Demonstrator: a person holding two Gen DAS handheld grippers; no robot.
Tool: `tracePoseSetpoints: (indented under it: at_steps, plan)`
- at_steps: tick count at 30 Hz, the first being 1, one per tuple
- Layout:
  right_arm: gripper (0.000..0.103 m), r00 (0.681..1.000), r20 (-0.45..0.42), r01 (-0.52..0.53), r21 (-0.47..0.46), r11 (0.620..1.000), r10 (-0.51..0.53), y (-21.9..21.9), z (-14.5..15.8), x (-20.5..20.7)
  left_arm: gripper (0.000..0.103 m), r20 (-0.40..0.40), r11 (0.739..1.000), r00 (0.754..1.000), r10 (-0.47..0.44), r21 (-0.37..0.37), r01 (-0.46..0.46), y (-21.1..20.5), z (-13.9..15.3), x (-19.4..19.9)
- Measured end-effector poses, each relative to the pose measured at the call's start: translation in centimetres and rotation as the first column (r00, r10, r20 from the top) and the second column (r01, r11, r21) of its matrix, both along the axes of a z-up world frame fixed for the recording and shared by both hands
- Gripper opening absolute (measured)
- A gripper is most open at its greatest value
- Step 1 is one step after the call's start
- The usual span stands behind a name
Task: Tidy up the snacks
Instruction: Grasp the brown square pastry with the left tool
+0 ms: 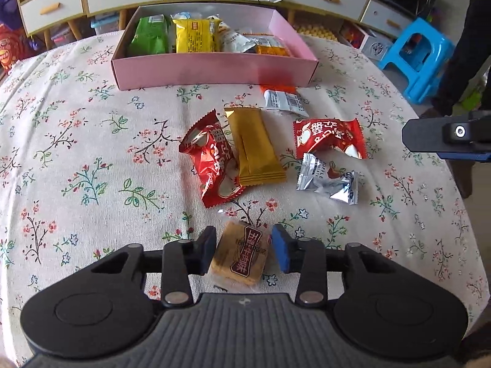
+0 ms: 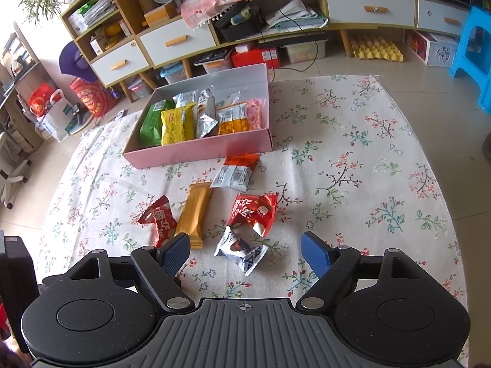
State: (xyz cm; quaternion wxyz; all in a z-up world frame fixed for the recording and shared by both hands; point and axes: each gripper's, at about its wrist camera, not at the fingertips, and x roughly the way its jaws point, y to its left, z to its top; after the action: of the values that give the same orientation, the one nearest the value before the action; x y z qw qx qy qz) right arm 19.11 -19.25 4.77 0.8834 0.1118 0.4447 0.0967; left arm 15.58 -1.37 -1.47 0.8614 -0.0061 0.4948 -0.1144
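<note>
My left gripper (image 1: pixel 242 250) is shut on a small tan snack packet (image 1: pixel 239 256) with a dark red label, low over the cloth. Beyond it lie a red packet (image 1: pixel 214 159), a gold bar packet (image 1: pixel 253 147), a second red packet (image 1: pixel 328 138), a silver chocolate packet (image 1: pixel 330 181) and a white-and-orange packet (image 1: pixel 285 99). The pink box (image 1: pixel 214 72) at the back holds several snacks, green and yellow among them. My right gripper (image 2: pixel 245 240) is open with nothing in it, just short of the silver packet (image 2: pixel 242 251), with the gold bar (image 2: pixel 195 217) to its left.
A floral cloth (image 1: pixel 92 153) covers the table, bare on its left and right parts. Drawers and shelves (image 2: pixel 184 43) line the far wall. A blue stool (image 1: pixel 420 55) stands on the floor at the right, near a person's dark trouser leg (image 1: pixel 469 46).
</note>
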Motion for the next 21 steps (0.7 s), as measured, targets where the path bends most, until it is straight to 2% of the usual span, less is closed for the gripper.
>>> tracePoseSetpoints:
  at_steps: [13, 17, 21]
  plan:
    - [0.081, 0.998, -0.055, 0.023, 0.055, 0.998, -0.02, -0.7, -1.1, 0.8, 0.034, -0.018, 0.997, 0.997, 0.069, -0.028, -0.07, 1.6, 0.9, 0.2]
    - [0.081, 0.996, -0.09, 0.025, -0.015, 1.0, -0.026, -0.1, -2.7, 1.4, 0.034, 0.0, 0.996, 0.997, 0.072, -0.043, -0.072, 1.9, 1.6, 0.1]
    - [0.081, 0.994, -0.101, -0.039, -0.076, 0.996, 0.031, 1.2, -3.8, 1.9, 0.034, 0.006, 0.995, 0.996, 0.086, -0.05, -0.086, 2.2, 1.9, 0.1]
